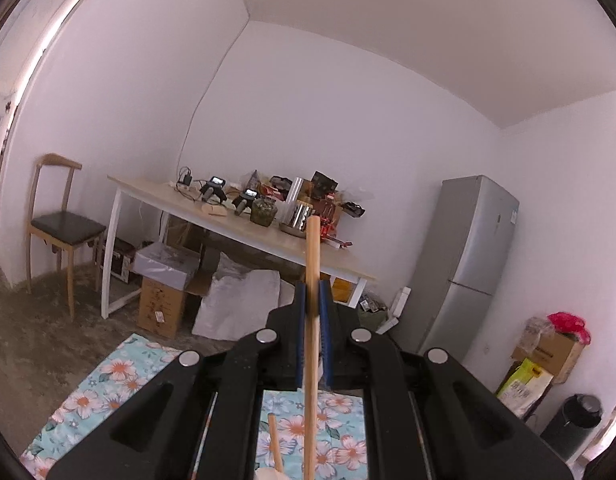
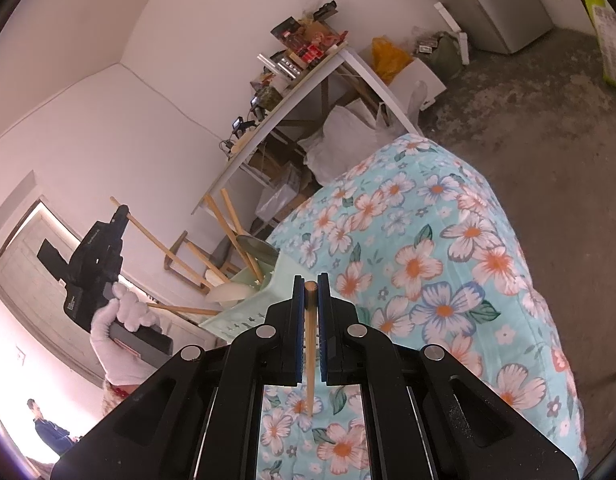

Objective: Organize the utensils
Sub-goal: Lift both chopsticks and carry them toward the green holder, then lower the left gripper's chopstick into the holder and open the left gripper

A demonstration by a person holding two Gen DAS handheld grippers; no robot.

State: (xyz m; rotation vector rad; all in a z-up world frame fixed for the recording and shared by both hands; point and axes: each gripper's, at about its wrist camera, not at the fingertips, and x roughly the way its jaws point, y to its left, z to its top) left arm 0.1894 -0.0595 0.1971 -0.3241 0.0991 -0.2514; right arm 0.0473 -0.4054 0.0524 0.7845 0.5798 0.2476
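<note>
Jaws clamped, left gripper (image 1: 313, 296) on wooden handle (image 1: 312, 264), right gripper (image 2: 310, 290) on chopstick (image 2: 310, 344)

White walls and ceiling enclose a rough grey floor (image 1: 36, 320). A cluttered long table (image 1: 244, 228) stands against the back wall: wooden chair (image 1: 56, 224) to its left, grey refrigerator (image 1: 464, 256) to its right, cardboard boxes (image 1: 160, 300) beneath it.
</note>
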